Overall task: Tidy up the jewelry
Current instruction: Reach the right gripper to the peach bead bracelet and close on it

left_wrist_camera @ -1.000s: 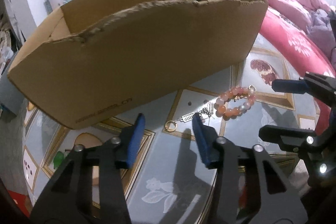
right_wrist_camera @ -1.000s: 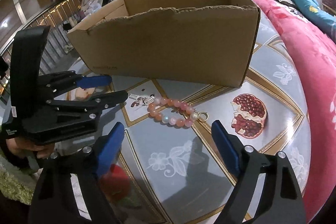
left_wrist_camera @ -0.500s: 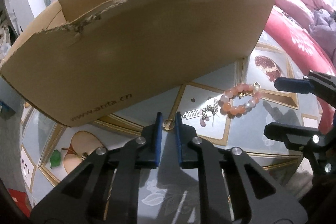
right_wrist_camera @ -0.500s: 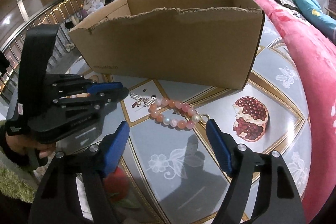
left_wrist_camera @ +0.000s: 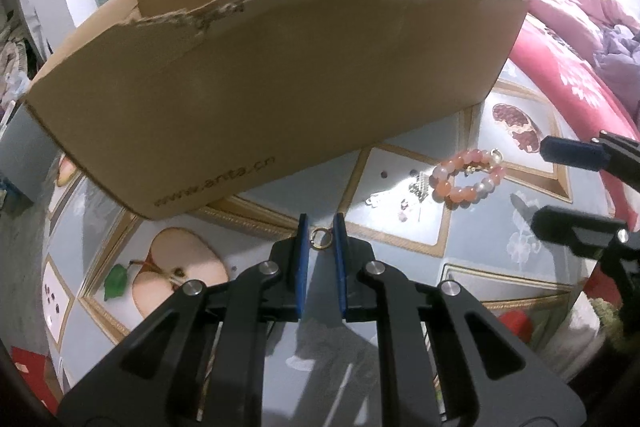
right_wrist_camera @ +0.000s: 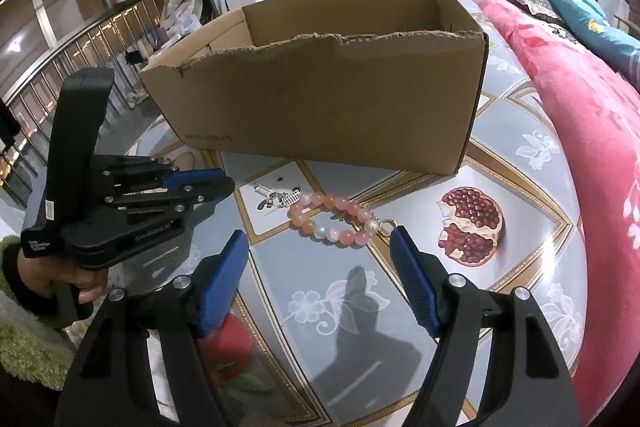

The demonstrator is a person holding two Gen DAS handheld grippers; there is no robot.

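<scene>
Dominating the fruit-patterned table [left_wrist_camera: 400,363], an open cardboard box [left_wrist_camera: 280,99] with a torn front rim stands just behind the scattered jewelry. The left gripper [left_wrist_camera: 320,239], its blue pads pressed nearly together, pinches a small gold ring [left_wrist_camera: 321,238] low over the tabletop, while the right gripper [right_wrist_camera: 320,251] hovers with jaws spread and closing, nothing between them. A pink beaded bracelet [right_wrist_camera: 336,221] lies on the table just beyond the right fingertips, beside a little heap of silver trinkets [right_wrist_camera: 276,197].
</scene>
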